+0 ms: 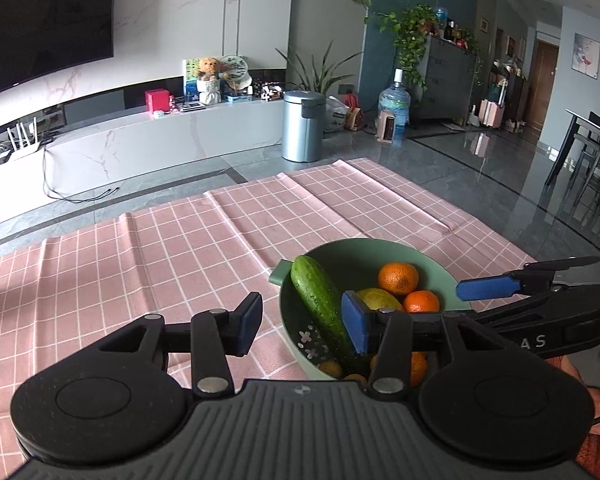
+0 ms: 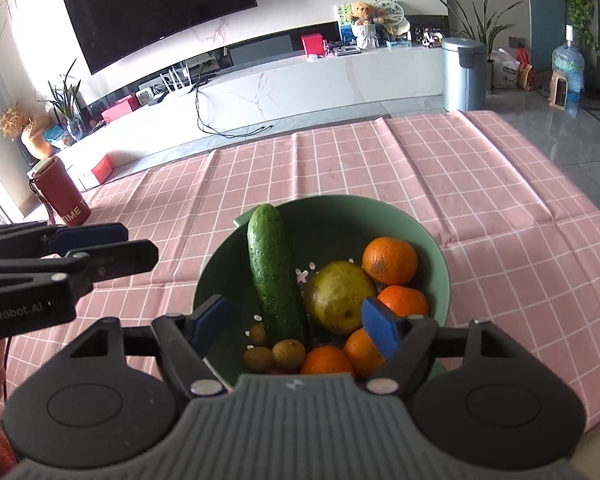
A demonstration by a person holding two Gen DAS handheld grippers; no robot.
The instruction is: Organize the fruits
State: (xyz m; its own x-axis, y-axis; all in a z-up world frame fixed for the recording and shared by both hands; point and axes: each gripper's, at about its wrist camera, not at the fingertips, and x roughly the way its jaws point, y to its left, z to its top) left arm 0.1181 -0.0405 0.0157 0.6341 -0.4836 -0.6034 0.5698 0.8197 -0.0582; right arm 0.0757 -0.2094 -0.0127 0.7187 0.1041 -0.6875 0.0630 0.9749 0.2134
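A round green plastic bowl with flower-shaped drain holes is sitting on a pink checked tablecloth. Inside the bowl, a long green cucumber is leaning against its far rim; right of the cucumber a yellow-green pear is lying among round orange tangerines, and small brown round fruits are resting at the bowl's near side. The right gripper is hovering over the bowl's near rim, jaws spread wide, gripping nothing. The left gripper is hanging just left of the bowl, jaws apart and empty.
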